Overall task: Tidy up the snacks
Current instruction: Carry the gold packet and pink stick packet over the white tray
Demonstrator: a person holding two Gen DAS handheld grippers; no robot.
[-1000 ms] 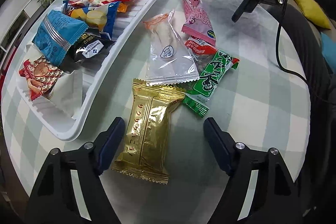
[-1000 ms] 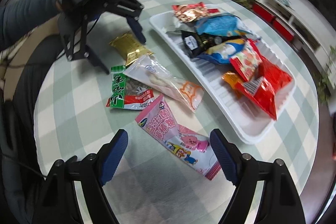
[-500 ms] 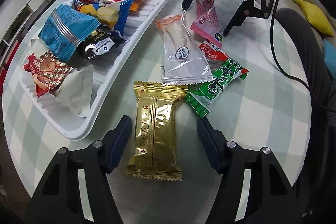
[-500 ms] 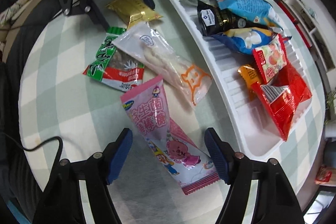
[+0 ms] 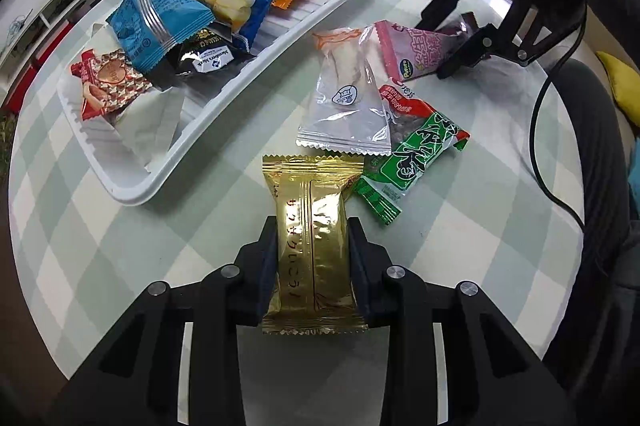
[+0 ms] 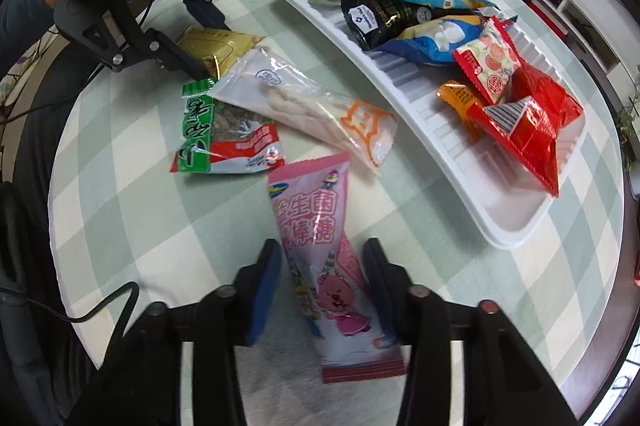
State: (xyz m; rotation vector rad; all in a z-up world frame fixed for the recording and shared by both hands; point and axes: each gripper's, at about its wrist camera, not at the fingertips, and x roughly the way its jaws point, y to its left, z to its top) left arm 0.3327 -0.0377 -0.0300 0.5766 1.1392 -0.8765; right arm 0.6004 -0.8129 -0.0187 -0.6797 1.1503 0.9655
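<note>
Left gripper: jaws pinch the gold packet at its sides.
Right gripper: jaws straddle the pink packet; contact unclear.
Ahead: clear bag and green packet at 12 o'clock.
Tray: at 10 o'clock, holding snacks.

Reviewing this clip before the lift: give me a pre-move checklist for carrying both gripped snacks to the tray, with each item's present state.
1. Left gripper closed on the gold packet: ok.
2. Right gripper closed on the pink packet: cannot tell; its fingers flank it, contact unclear.
3. Gold packet free of neighbours: not ok; its far corner touches the green packet.
4. Bare space in the white tray: ok, at its near end in the right wrist view.
5. Clear packet out of the way: cannot tell.
</note>
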